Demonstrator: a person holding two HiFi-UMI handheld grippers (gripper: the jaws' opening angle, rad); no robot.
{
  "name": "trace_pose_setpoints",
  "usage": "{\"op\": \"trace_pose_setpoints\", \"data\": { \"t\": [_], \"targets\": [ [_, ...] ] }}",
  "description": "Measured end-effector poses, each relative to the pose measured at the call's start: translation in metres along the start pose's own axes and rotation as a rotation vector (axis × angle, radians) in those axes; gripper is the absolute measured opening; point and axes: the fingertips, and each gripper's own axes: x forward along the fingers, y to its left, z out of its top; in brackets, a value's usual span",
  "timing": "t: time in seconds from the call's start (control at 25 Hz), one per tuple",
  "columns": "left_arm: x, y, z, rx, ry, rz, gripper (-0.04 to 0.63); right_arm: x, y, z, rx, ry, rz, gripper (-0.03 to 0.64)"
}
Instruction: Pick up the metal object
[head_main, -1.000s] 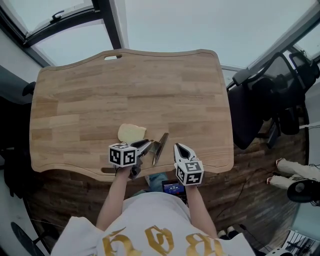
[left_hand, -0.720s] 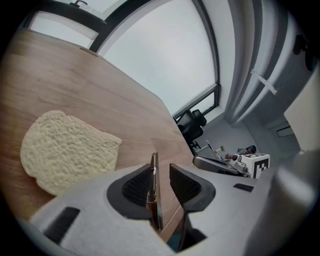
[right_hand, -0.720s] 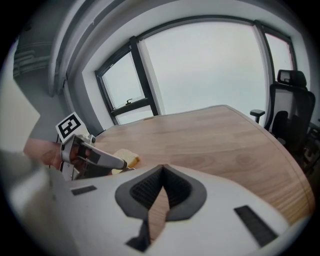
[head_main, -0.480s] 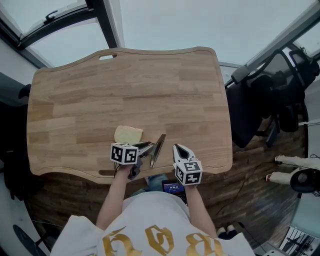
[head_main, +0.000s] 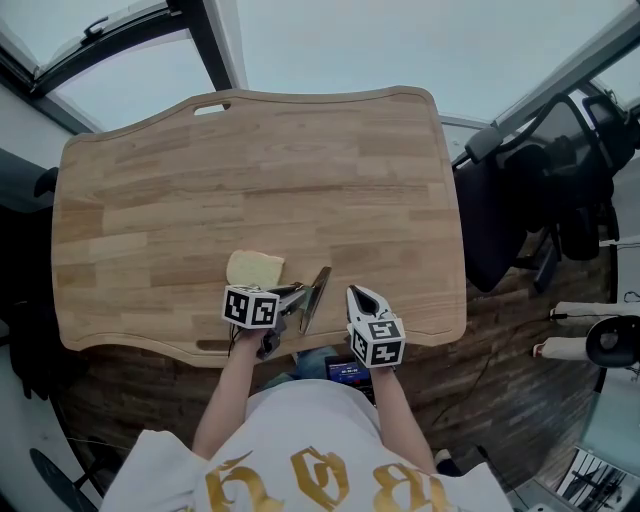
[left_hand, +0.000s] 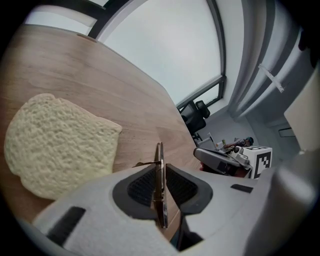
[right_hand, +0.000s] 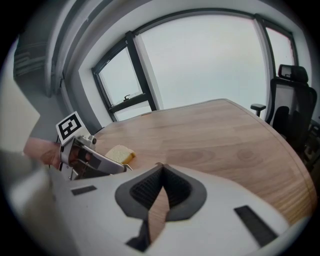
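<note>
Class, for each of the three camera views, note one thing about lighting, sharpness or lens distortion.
Head view: soft, even daylight, only faint shadows on the wooden table, everything sharp. Left gripper view: strong fisheye with dark corners; the bread slice is crisp, the near metal object softer. Right gripper view: the window is washed out and featureless; the left edge smears.

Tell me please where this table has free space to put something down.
The whole far half of the wooden table, beyond the bread slice, is bare. So are the left end and the right end past the right tool. The middle of the near edge is crowded: the slice, the left tool shut on the metal object, and the right tool.
</note>
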Motion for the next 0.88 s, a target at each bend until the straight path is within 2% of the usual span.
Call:
{"op": "trace_pose_setpoints", "data": {
  "t": [0.56, 0.88],
  "targets": [
    [0.0039, 0.0024, -0.007, -0.024, 0.044, 0.01, 0.058, 0.0, -0.0072, 0.0044, 0.01, -0.015, 0.001, 0.012],
    [0.0048, 0.0042, -0.0055, -0.046, 0.02, 0.039, 0.052, -0.0026, -0.0081, -0.0007, 0.013, -0.012, 0.005, 0.012]
  ]
}}
